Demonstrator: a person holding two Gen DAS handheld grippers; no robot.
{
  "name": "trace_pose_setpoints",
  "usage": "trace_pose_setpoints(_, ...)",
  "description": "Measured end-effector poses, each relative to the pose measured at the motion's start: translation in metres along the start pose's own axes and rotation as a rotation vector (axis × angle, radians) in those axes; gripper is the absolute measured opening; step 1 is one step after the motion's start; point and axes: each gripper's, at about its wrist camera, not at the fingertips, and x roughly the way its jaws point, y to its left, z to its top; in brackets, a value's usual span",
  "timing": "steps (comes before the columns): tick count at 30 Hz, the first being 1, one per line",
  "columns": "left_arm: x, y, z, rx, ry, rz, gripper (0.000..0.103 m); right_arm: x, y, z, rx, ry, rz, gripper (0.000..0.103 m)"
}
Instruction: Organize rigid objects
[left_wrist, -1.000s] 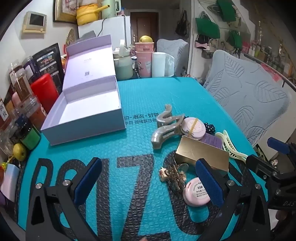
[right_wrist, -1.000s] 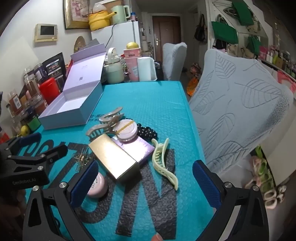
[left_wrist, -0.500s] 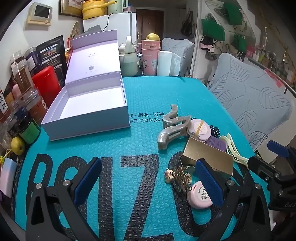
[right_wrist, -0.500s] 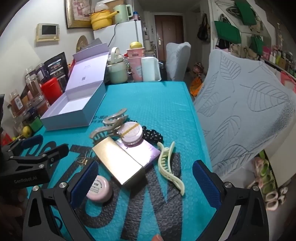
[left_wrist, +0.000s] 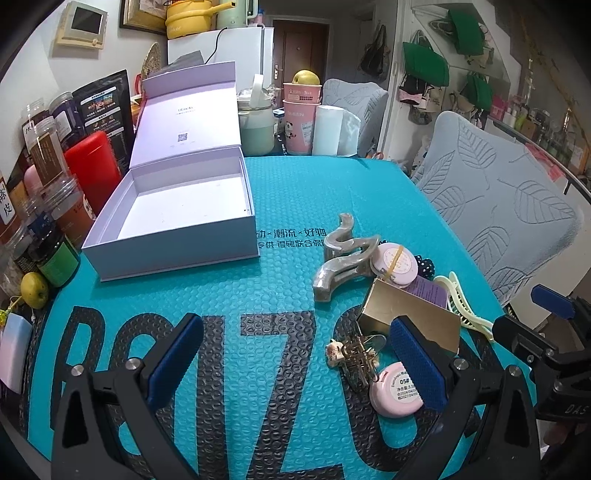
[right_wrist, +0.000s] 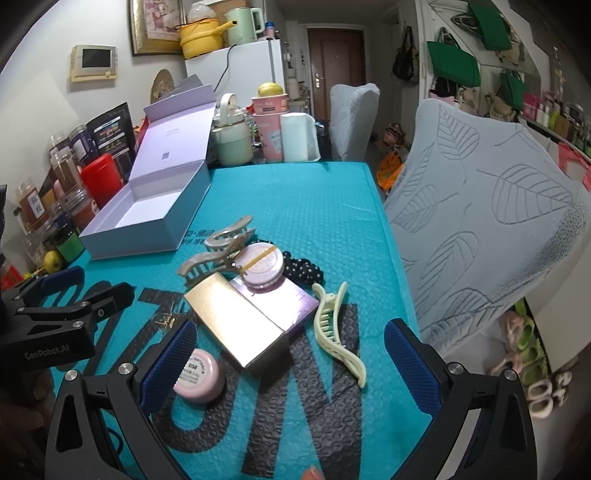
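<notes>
An open white box (left_wrist: 177, 218) with its lid up stands at the table's left; it also shows in the right wrist view (right_wrist: 144, 218). To its right lies a pile: a beige claw clip (left_wrist: 341, 254), a gold box (right_wrist: 236, 325) on a purple box (right_wrist: 291, 301), a pink round tin (right_wrist: 260, 267), a pink "05#" compact (right_wrist: 199, 374), a cream claw clip (right_wrist: 336, 332), a small gold clip (left_wrist: 356, 356) and a dotted black scrunchie (right_wrist: 304, 269). My left gripper (left_wrist: 295, 365) is open and empty, left of the pile. My right gripper (right_wrist: 291, 363) is open and empty, just short of the gold box.
Jars, a red canister (left_wrist: 94, 166) and a yellow-green fruit (left_wrist: 33, 290) line the left edge. A kettle (left_wrist: 256, 125), pink cups (left_wrist: 301, 110) and a paper roll (left_wrist: 327, 129) stand at the back. A grey-covered chair (right_wrist: 476, 218) is at the right edge.
Both grippers have risen and drawn back a little, so the box and pile sit lower and fuller in view. Nothing on the table has moved.
</notes>
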Motion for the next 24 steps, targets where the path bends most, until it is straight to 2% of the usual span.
trace_pose_setpoints(24,-0.017,-0.004,0.001,0.015,-0.022,-0.019,0.103,-0.017,0.003,0.0,-0.009,-0.019,-0.017,0.103)
